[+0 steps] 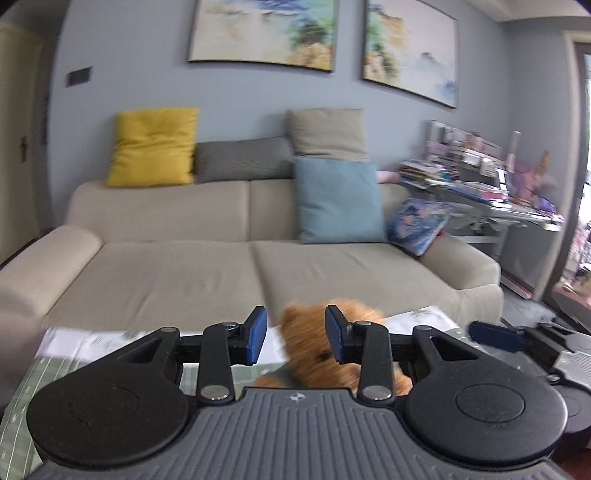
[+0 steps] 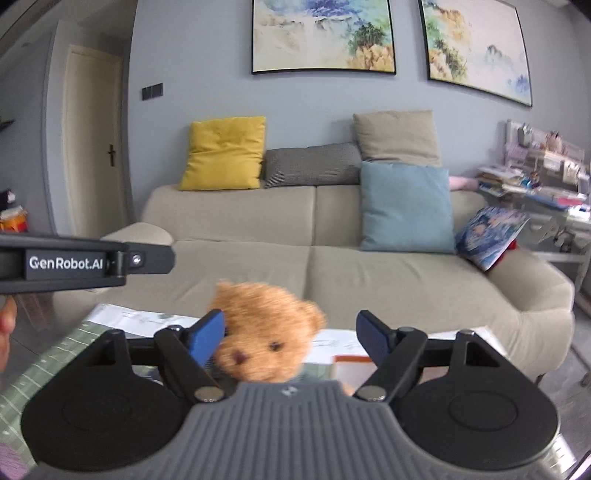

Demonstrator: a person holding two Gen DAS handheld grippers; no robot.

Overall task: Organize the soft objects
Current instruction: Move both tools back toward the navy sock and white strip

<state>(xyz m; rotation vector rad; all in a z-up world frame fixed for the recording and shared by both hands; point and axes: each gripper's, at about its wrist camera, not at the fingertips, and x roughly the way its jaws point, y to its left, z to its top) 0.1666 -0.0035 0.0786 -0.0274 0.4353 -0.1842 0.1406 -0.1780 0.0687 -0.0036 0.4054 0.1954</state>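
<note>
In the left wrist view, the left gripper (image 1: 296, 334) was partly open, nothing gripped; the teddy bear (image 1: 314, 347) was seen beyond the fingers (image 1: 256, 334).

In the right wrist view, the right gripper (image 2: 291, 338) was spread wide, unclamped, the bear just ahead. A centred closure on the head was judged best; open sofa (image 2: 369, 273) room lay beyond.

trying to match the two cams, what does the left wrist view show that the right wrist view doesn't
Only the left wrist view: the left gripper from behind, a blue pad on each side of the teddy, and the right gripper's blue finger at the right edge.
Only the right wrist view: the right gripper with jaws wide, the door, and the left gripper's side, labelled GenRobot.AI.
Both: teddy, sofa, yellow cushion, blue cushion, two paintings, cluttered desk.
</note>
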